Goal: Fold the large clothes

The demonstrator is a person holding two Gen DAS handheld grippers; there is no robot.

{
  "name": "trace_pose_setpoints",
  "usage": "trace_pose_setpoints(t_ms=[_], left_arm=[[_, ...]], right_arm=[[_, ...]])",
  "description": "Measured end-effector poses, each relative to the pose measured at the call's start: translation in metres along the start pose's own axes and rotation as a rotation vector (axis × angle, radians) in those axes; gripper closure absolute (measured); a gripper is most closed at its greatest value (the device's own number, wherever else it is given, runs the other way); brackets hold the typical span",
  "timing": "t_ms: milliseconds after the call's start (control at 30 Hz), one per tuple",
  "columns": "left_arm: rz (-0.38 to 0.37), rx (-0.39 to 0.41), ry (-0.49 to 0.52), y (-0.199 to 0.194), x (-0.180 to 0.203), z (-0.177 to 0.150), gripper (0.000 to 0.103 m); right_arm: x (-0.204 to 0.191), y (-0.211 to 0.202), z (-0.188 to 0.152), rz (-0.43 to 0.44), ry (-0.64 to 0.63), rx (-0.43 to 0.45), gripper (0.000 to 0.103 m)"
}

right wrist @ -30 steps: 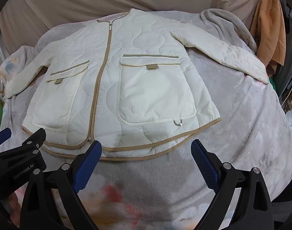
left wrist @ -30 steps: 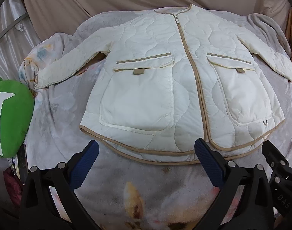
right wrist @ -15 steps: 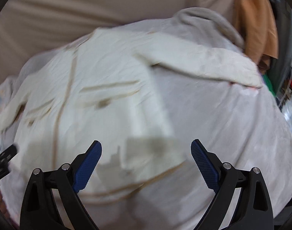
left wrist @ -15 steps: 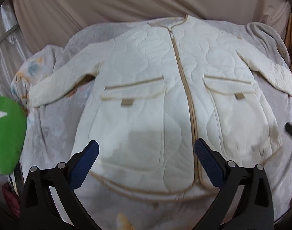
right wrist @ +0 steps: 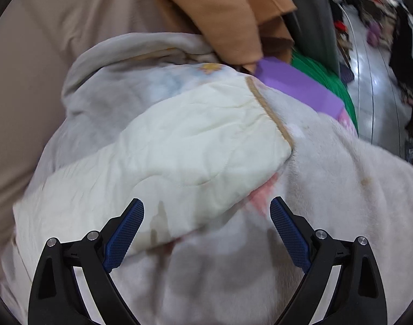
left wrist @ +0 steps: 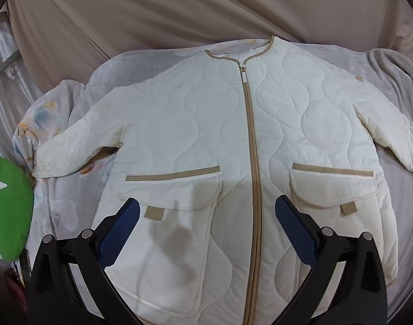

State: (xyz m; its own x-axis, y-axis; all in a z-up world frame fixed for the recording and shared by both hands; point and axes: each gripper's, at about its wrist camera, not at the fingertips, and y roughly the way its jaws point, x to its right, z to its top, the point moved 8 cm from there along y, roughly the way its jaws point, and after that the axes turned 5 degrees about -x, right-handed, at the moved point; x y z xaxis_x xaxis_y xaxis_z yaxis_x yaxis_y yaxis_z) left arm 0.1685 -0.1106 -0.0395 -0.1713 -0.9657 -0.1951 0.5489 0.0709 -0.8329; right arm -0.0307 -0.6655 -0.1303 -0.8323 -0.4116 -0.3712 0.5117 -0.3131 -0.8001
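A cream quilted jacket with tan trim (left wrist: 206, 140) lies front-up, zipped, sleeves out, on a pale grey fleece blanket (left wrist: 71, 203). The left gripper (left wrist: 206, 233) hovers over its lower front, jaws spread wide — nothing between them. The right gripper (right wrist: 206, 230), jaws likewise spread, hangs above the jacket's sleeve cuff (right wrist: 206, 140) — beside a purple block (right wrist: 295, 86).

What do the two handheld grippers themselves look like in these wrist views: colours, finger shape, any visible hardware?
Both look alike. The left gripper and right gripper each have two black plastic fingers that angle outward, tipped with dark blue ribbed pads. Silver round screw heads sit on the black links. No cables, markings or sleeves show.
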Motion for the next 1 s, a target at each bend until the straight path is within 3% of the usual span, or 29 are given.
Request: trace_pose_setpoints(t_ms=[100,200,233,267,333,433,500,600,700,800,833,867,900,1000], left_arm=[[0.009,0.001,-0.008,0.004,0.001,0.005,0.005],[0.016,-0.002,-0.010,0.007,-0.002,0.008,0.005],[0.017,-0.002,-0.010,0.008,-0.003,0.008,0.005],[0.021,-0.002,-0.007,0.009,-0.004,0.008,0.005],[0.025,-0.003,0.001,0.011,-0.006,0.008,0.005],[0.028,-0.005,0.002,0.013,-0.011,0.006,0.005],[0.025,-0.006,-0.002,0.015,-0.015,0.005,0.005],[0.018,-0.013,-0.020,0.017,-0.023,0.004,0.005],[0.015,-0.013,-0.041,0.019,-0.034,0.004,0.005],[0.012,-0.015,-0.058,0.021,-0.048,0.002,0.005],[0.002,-0.016,-0.066,0.023,-0.053,0.002,0.005],[-0.021,-0.019,-0.080,0.025,-0.059,0.001,0.005],[-0.045,-0.024,-0.095,0.027,-0.066,0.000,0.005],[-0.129,-0.036,-0.141,0.036,-0.086,0.002,0.005]], right_arm=[[-0.005,0.011,0.000,0.046,0.037,-0.007,0.015],[-0.022,0.017,0.002,0.078,0.037,-0.006,0.026],[-0.027,0.018,0.005,0.080,0.037,0.004,0.036],[-0.033,0.020,0.009,0.098,0.040,0.011,0.060],[-0.043,0.022,0.019,0.130,0.060,0.006,0.083],[-0.084,0.002,0.032,0.205,0.026,0.058,0.090],[-0.129,-0.022,0.036,0.258,-0.075,0.108,0.092],[-0.230,-0.071,0.016,0.404,-0.289,0.153,0.092],[-0.341,-0.116,-0.044,0.586,-0.528,0.129,0.093],[-0.423,-0.126,-0.133,0.737,-0.719,-0.010,0.087],[-0.440,-0.123,-0.162,0.757,-0.772,-0.045,0.079],[-0.455,-0.116,-0.194,0.765,-0.832,-0.084,0.056],[-0.465,-0.107,-0.224,0.757,-0.887,-0.118,0.049],[-0.466,-0.088,-0.286,0.674,-0.996,-0.150,0.048]])
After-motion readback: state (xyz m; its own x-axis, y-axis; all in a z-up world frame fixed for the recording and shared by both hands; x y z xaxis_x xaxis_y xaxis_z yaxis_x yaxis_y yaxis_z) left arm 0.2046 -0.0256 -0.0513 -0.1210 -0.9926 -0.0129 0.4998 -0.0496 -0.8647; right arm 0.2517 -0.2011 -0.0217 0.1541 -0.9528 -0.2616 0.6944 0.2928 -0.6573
